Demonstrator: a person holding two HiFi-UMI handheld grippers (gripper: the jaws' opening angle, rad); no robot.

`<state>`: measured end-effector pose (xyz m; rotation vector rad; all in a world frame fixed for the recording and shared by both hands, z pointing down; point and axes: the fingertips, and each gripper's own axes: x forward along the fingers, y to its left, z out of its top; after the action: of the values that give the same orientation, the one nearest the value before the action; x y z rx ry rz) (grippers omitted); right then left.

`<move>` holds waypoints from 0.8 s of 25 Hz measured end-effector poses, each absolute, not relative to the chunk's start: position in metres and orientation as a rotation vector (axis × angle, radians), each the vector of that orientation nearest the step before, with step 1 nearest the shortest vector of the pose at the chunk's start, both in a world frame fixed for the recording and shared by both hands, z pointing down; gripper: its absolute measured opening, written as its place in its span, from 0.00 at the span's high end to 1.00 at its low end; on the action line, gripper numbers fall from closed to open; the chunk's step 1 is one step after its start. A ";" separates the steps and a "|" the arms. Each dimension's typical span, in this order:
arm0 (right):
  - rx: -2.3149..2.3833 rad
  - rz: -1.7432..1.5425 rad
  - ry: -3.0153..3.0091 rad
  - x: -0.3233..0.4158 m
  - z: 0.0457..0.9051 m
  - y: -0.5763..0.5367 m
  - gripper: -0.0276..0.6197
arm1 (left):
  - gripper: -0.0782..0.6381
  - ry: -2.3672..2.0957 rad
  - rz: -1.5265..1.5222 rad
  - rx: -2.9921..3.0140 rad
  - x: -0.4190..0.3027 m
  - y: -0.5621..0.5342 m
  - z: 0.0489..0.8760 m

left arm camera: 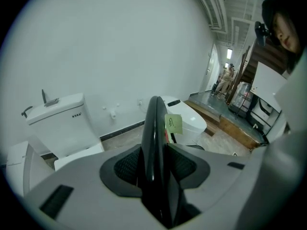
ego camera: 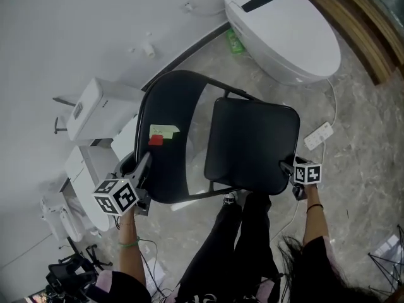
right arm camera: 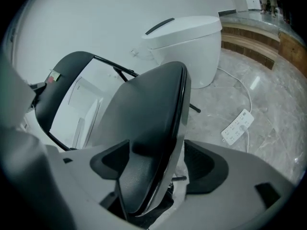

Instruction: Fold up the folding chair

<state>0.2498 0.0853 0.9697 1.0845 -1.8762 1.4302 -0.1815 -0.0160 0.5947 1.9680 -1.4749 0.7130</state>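
A black folding chair stands open on the floor. In the head view its curved backrest (ego camera: 169, 100) is at the left and its padded seat (ego camera: 252, 145) at the right. A green note (ego camera: 163, 130) and a red tag (ego camera: 155, 140) are stuck on the backrest. My left gripper (ego camera: 142, 167) is shut on the backrest's lower edge; in the left gripper view the backrest (left arm camera: 154, 123) stands upright between the pads of the left gripper (left arm camera: 156, 163). My right gripper (ego camera: 287, 167) is at the seat's near right corner. The right gripper (right arm camera: 158, 163) is open, its jaws straddling the seat edge (right arm camera: 144, 109).
A white toilet (ego camera: 284, 27) stands beyond the chair, and white cisterns (ego camera: 95, 109) line the wall at left. A power strip (ego camera: 318, 135) with its cable lies on the marble floor to the right. A wooden step (ego camera: 366, 30) runs at far right. The person's legs (ego camera: 243, 238) are under the chair.
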 end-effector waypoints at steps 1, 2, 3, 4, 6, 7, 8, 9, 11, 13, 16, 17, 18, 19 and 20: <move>1.071 1.429 -1.876 0.248 0.974 0.086 0.44 | 0.68 -1.478 0.713 1.972 -0.182 -0.016 0.595; 1.059 1.429 -1.880 0.247 0.977 0.086 0.44 | 0.68 -1.478 0.711 1.976 -0.182 -0.016 0.595; 1.047 1.434 -1.888 0.246 0.980 0.086 0.44 | 0.68 -1.478 0.708 1.980 -0.181 -0.016 0.595; 1.035 1.446 -1.901 0.245 0.982 0.086 0.43 | 0.68 -1.478 0.704 1.985 -0.181 -0.016 0.594; 1.008 1.485 -1.941 0.243 0.984 0.086 0.43 | 0.68 -1.484 0.697 1.995 -0.181 -0.016 0.594; 0.997 1.504 -1.962 0.243 0.984 0.086 0.43 | 0.68 -1.489 0.695 2.001 -0.181 -0.016 0.594; 0.987 1.520 -1.981 0.243 0.986 0.085 0.42 | 0.68 -1.496 0.692 2.008 -0.181 -0.017 0.594; 0.976 1.537 -1.998 0.242 0.987 0.085 0.41 | 0.68 -1.501 0.687 2.016 -0.180 -0.017 0.594; 0.949 1.590 -2.026 0.239 0.989 0.084 0.41 | 0.68 -1.506 0.673 2.031 -0.180 -0.018 0.594; 0.913 1.650 -2.051 0.237 0.991 0.084 0.41 | 0.68 -1.506 0.658 2.044 -0.179 -0.018 0.594; 0.836 1.720 -2.090 0.234 0.993 0.085 0.41 | 0.68 -1.512 0.653 2.051 -0.178 -0.017 0.595; 0.812 1.734 -2.106 0.232 0.992 0.084 0.41 | 0.68 -1.516 0.656 2.051 -0.179 -0.017 0.595; 0.791 1.748 -2.118 0.230 0.991 0.083 0.41 | 0.68 -1.518 0.658 2.051 -0.181 -0.017 0.594; 0.773 1.764 -2.124 0.227 0.990 0.083 0.41 | 0.68 -1.517 0.656 2.051 -0.182 -0.017 0.593; 0.760 1.780 -2.124 0.226 0.989 0.083 0.41 | 0.68 -1.513 0.649 2.052 -0.183 -0.018 0.593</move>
<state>0.2264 0.0831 0.9887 0.7599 -2.1237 1.7801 -0.1826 -0.0175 0.5926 2.0525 -1.5128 0.6488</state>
